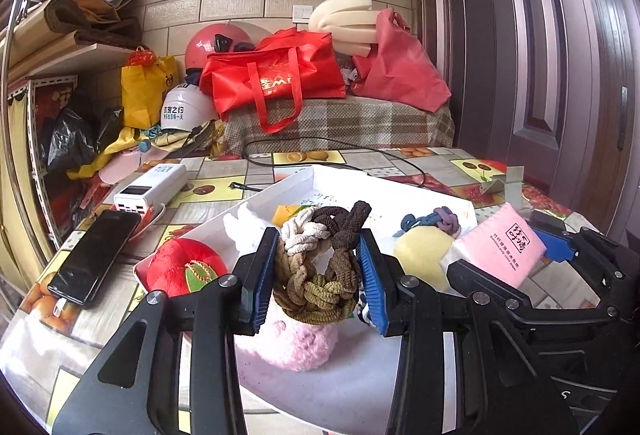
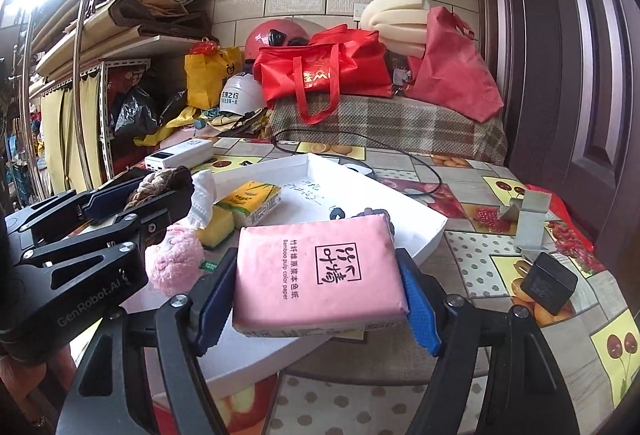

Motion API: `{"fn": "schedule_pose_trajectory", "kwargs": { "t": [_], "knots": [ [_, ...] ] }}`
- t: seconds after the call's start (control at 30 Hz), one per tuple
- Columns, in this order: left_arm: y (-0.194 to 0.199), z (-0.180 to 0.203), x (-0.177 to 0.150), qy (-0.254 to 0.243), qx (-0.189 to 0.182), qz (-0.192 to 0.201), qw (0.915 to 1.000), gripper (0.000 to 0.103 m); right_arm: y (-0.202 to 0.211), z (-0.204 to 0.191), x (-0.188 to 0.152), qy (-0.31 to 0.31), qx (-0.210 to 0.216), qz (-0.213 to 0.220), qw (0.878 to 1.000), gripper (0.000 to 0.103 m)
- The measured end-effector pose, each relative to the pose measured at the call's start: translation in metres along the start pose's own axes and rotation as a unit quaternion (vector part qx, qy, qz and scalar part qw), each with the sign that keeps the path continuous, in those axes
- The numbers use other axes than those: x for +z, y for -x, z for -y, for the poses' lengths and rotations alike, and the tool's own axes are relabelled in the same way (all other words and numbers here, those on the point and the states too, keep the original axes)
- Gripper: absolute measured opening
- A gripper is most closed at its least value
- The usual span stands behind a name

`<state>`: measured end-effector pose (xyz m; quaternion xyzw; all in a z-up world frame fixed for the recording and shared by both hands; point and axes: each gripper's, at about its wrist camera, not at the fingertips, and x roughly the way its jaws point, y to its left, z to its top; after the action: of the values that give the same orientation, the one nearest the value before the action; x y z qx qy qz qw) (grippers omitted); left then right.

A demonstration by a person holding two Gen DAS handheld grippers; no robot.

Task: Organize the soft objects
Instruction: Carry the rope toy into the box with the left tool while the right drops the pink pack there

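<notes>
Left claw (image 1: 316, 271): closed on a bundle of knotted elastic hair ties in cream, brown and olive (image 1: 320, 259); blue pads pressing on both sides of the bundle.
Right claw (image 2: 316, 295): clamped on a pink rectangular soft pack of tissue paper with black print (image 2: 320, 275); pack held flat between the two blue pads, lifted above the tray.
Under the left claw: a fluffy pink plush toy (image 1: 300, 343), lying on a white round surface (image 1: 340, 387).
Left of the left claw: a red plush ball with a gold and green ornament (image 1: 180, 267), at the near corner of a white shallow cardboard tray (image 1: 280, 187).
Just beyond the left claw: a white soft cloth piece (image 1: 244, 227) and a yellow tissue pack (image 2: 252, 201) inside the tray; beside them a yellow sponge with a green edge (image 2: 218, 225).
Right of the left claw: a pale yellow round soft pad (image 1: 420, 255); behind it small blue and purple hair ties (image 1: 432, 221) in the tray.
Between both claws: the tray, on a table with a fruit-pattern oilcloth (image 2: 480, 275).
Far left of the left claw: a black smartphone (image 1: 96, 259) and a white power bank (image 1: 152, 187) on the table.
Right of the right claw: a black square charger plug (image 2: 550, 283) and a grey stand (image 2: 528, 223).
Farther back: a black cable (image 1: 340, 151), a red bag (image 1: 276, 79), helmets, a tiled wall.
</notes>
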<state>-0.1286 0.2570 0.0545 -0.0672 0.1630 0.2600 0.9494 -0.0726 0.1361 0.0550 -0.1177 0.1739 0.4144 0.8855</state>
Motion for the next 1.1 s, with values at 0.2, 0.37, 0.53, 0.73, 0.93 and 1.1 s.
{"fn": "schedule_pose_trajectory", "kwargs": {
  "t": [0.2, 0.37, 0.53, 0.73, 0.93, 1.1],
  "knots": [
    [-0.019, -0.003, 0.007, 0.001, 0.006, -0.004, 1.0000, 0.039, -0.022, 0.003, 0.010, -0.003, -0.007, -0.001, 1.000, 0.075],
    [-0.033, -0.007, 0.010, 0.008, 0.011, -0.019, 0.9997, 0.039, -0.046, 0.008, 0.020, -0.012, -0.019, -0.009, 1.000, 0.075],
    [-0.041, -0.005, 0.012, 0.002, 0.009, -0.027, 0.9996, 0.039, -0.064, 0.019, 0.027, -0.025, -0.024, -0.012, 0.999, 0.075],
    [-0.047, -0.005, 0.014, 0.000, 0.012, -0.029, 0.9995, 0.040, -0.078, 0.021, 0.032, -0.027, -0.023, -0.024, 0.999, 0.075],
    [-0.050, -0.006, 0.014, 0.004, 0.012, -0.035, 0.9993, 0.040, -0.082, 0.015, 0.034, -0.010, -0.020, -0.029, 0.999, 0.075],
    [-0.049, -0.009, 0.015, 0.008, 0.020, -0.028, 0.9994, 0.048, -0.087, 0.010, 0.036, 0.003, -0.020, -0.034, 0.999, 0.075]
  ]
}}
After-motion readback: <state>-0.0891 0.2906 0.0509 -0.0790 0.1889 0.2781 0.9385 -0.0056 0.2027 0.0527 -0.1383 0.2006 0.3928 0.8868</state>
